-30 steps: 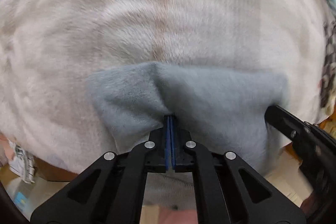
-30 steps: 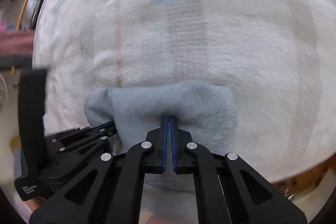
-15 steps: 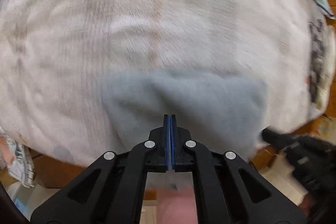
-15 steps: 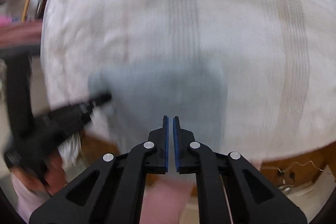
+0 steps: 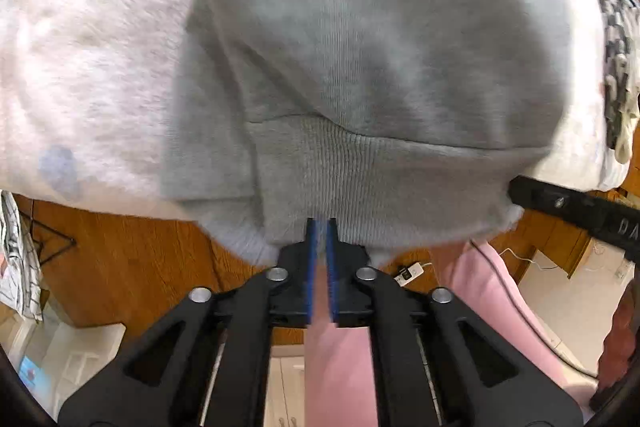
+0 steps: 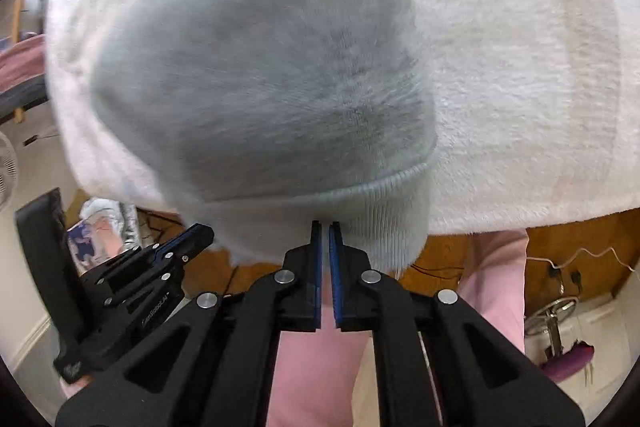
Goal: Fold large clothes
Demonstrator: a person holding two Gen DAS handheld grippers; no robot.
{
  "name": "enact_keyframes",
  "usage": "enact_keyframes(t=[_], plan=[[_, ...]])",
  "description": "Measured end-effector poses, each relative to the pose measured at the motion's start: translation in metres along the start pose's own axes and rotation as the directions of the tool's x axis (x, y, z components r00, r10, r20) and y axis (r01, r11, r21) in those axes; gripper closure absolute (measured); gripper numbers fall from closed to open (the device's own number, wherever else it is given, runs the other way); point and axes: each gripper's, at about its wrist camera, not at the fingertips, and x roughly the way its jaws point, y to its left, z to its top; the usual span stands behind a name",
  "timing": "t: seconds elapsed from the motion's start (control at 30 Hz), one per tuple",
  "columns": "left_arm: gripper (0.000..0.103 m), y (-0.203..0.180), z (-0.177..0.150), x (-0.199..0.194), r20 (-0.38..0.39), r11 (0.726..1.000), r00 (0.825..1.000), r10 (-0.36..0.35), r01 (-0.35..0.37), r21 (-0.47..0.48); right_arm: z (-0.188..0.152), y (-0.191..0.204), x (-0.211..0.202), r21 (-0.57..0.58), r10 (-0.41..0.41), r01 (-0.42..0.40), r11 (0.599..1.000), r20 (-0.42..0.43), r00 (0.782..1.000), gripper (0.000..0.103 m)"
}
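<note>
A grey sweatshirt fills the middle of both views, spread over a fluffy white blanket that covers the bed beneath it; the blanket reaches the upper left and right of each frame. The sweatshirt's ribbed hem hangs at the near edge of the bed, low in the centre. The left tool is narrowed onto that hem, its blue pads nearly closed with cloth at their tips. The right tool is pinched the same way on the ribbed band, a thin slit between its pads. In the right wrist view the left tool shows again at lower left. Below the bed edge runs brown wooden floor, with a white power strip and cable near the centre right of the left view. The person's pink trousers fill the bottom. Patterned fabric lies at the right edge.
</note>
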Motion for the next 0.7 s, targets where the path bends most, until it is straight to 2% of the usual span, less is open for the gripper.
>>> enact_keyframes(t=[0.03, 0.07, 0.1, 0.13, 0.17, 0.2, 0.23, 0.33, 0.5, 0.57, 0.7], plan=[[0.071, 0.000, -0.006, -0.010, 0.030, 1.000, 1.000, -0.003, 0.002, 0.003, -0.001, -0.001, -0.007, 0.005, 0.012, -0.012, 1.000, 0.012, 1.000, 0.097], [0.060, 0.000, -0.008, -0.018, 0.061, 1.000, 0.998, 0.000, 0.000, 0.005, -0.001, -0.003, -0.018, 0.007, 0.023, -0.023, 1.000, 0.033, 0.999, 0.097], [0.040, 0.005, -0.008, -0.026, 0.084, 1.000, 0.996, 0.004, -0.005, 0.006, -0.002, -0.004, -0.027, 0.002, 0.030, -0.031, 1.000, 0.053, 0.998, 0.093], [0.023, 0.004, -0.005, -0.034, 0.115, 1.000, 0.993, 0.020, -0.021, 0.002, -0.002, -0.004, -0.033, -0.004, 0.042, -0.042, 0.999, 0.069, 0.997, 0.077], [0.020, 0.004, -0.004, -0.039, 0.135, 1.000, 0.990, 0.031, -0.031, -0.002, 0.000, -0.007, -0.040, -0.013, 0.072, -0.071, 0.997, 0.080, 0.994, 0.060], [0.020, 0.005, -0.001, -0.044, 0.164, 1.000, 0.986, 0.015, -0.014, -0.006, 0.003, -0.011, -0.044, -0.007, 0.102, -0.102, 0.995, 0.074, 0.992, 0.019], [0.020, 0.009, 0.002, -0.048, 0.177, 1.000, 0.984, -0.006, 0.008, -0.009, 0.006, -0.014, -0.046, 0.005, 0.122, -0.123, 0.992, 0.070, 0.990, 0.011], [0.015, 0.026, 0.017, -0.053, 0.201, 0.998, 0.979, -0.042, 0.051, -0.039, 0.013, -0.028, -0.053, 0.014, 0.187, -0.190, 0.982, 0.112, 0.976, 0.011], [0.014, 0.047, 0.038, -0.056, 0.242, 0.997, 0.969, -0.041, 0.057, -0.061, 0.029, -0.038, -0.049, 0.011, 0.181, -0.184, 0.983, 0.130, 0.975, 0.011], [0.014, 0.068, 0.038, -0.048, 0.240, 0.997, 0.970, -0.030, 0.046, -0.059, 0.037, -0.041, -0.048, -0.020, 0.190, -0.189, 0.982, 0.141, 0.972, 0.011], [0.014, 0.081, 0.054, -0.035, 0.229, 0.998, 0.973, -0.035, 0.046, -0.043, 0.042, -0.040, -0.039, -0.072, 0.179, -0.170, 0.983, 0.147, 0.973, 0.011]])
